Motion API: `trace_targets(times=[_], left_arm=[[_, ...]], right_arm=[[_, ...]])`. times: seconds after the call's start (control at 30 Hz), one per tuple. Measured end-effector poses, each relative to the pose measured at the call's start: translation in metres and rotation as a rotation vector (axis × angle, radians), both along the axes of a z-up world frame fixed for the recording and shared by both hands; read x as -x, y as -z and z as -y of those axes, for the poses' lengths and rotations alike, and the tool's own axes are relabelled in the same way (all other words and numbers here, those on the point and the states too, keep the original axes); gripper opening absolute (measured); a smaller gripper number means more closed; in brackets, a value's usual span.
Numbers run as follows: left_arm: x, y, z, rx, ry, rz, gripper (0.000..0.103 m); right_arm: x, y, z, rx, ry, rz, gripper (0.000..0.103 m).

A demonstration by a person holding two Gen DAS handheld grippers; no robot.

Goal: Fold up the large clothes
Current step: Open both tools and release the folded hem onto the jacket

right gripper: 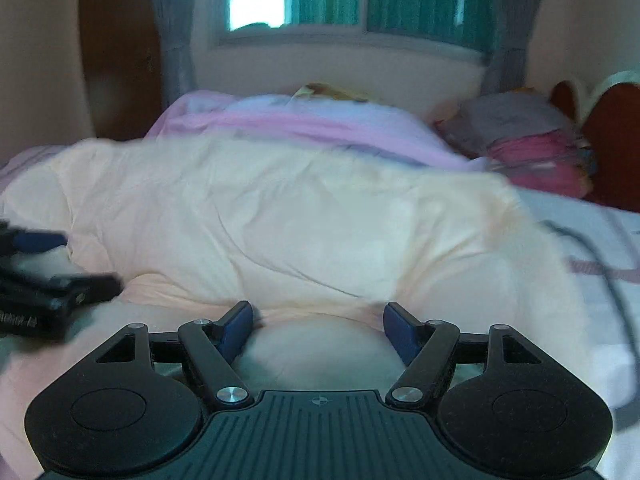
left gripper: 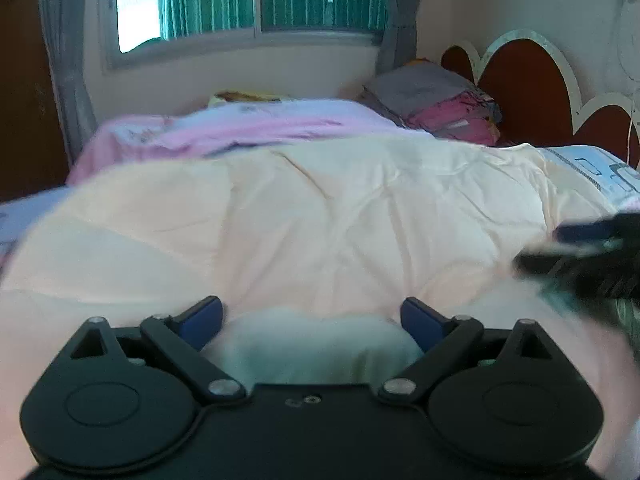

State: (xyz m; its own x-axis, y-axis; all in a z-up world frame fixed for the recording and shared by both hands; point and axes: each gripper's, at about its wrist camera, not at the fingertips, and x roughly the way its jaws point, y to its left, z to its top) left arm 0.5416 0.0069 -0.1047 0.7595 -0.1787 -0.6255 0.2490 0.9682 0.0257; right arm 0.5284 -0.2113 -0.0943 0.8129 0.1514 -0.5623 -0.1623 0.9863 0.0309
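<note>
A large cream garment lies spread and wrinkled across the bed, and it also shows in the right wrist view. My left gripper is open, its blue pads wide apart, low over the garment's near edge with a hump of cloth between the fingers. My right gripper is open too, its blue pads spread over a similar hump of the same cloth. The right gripper shows blurred at the right edge of the left wrist view; the left one shows at the left edge of the right wrist view.
A pink and white blanket lies behind the garment. Stacked pillows rest against a red and white headboard. A patterned bedsheet with a dark cable lies right. A window with green curtains is behind.
</note>
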Motion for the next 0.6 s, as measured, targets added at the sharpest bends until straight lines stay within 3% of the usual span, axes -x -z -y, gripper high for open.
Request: trace_targets(times=[0.1, 0.27, 0.33, 0.6], left_arm=[[0.033, -0.013, -0.016, -0.029, -0.037, 0.08, 0.102], [0.046, -0.003, -0.027, -0.045, -0.082, 0.03, 0.102], [0.047, -0.006, -0.027, -0.052, -0.105, 0.022, 0.101], [0.094, -0.02, -0.041, -0.069, -0.217, 0.032, 0.102]], right_arm=[[0.03, -0.008, 0.01, -0.024, 0.004, 0.034, 0.071], [0.042, 0.014, 0.01, 0.002, 0.029, -0.022, 0.071], [0.045, 0.007, 0.01, -0.01, 0.061, -0.014, 0.071], [0.107, -0.017, 0.08, -0.26, 0.289, 0.008, 0.071]])
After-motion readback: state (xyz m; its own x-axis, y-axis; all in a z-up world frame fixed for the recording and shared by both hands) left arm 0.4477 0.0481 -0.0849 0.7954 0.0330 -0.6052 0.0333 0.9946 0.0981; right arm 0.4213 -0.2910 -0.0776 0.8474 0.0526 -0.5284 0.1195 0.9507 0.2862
